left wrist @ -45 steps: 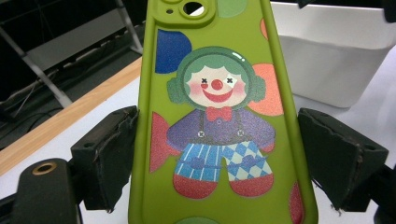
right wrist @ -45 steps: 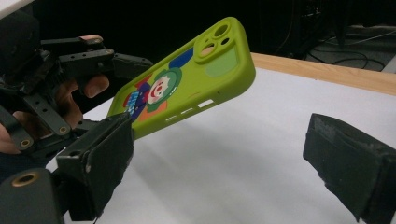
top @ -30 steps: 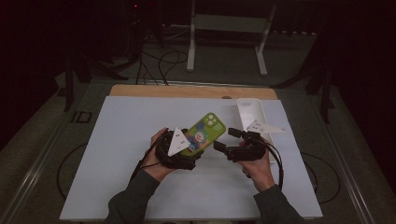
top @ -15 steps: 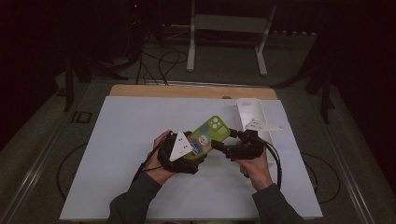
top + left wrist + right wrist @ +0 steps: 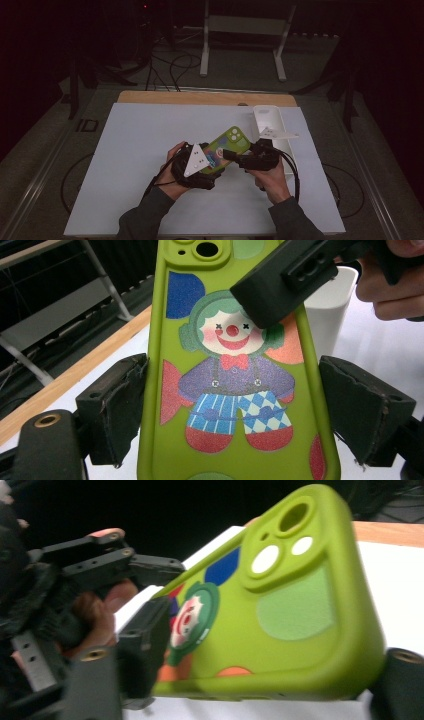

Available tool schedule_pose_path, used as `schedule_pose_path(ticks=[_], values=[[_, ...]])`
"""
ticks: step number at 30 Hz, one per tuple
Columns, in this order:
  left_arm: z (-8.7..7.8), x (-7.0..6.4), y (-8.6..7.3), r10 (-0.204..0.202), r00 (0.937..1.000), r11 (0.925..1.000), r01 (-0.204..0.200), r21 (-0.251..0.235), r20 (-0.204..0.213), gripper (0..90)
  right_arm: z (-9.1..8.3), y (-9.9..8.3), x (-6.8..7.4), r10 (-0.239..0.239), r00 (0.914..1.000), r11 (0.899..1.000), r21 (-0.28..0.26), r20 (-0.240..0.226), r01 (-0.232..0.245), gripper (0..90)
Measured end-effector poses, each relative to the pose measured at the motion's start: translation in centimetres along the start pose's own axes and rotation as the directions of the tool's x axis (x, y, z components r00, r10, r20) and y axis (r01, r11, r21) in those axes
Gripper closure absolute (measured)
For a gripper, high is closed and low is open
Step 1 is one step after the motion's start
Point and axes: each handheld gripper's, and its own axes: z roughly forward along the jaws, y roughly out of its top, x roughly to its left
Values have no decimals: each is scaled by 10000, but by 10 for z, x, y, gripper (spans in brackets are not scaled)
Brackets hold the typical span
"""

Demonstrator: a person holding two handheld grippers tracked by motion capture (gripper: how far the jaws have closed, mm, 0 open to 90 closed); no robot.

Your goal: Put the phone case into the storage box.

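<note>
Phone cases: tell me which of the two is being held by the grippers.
The green clown-print case, clamped by the left gripper and met by the right gripper. The plain white case lies untouched on the table behind them.

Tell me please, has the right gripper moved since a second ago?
Yes. In the high view the right gripper has slid left, away from the white tray and onto the green phone case held by the left gripper.
</note>
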Motion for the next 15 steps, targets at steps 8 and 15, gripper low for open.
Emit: schedule_pose_path(ticks=[8,15], values=[[-1,-1,0,-9,9999,10000,10,-76,120,162,-1,0,-4,555,9964,9984,-57,-636,-560,536],[3,-5,-1,97,9998,10000,-97,-2,183,162,0,0,-3,743,9896,9971,-51,-1231,-755,730]])
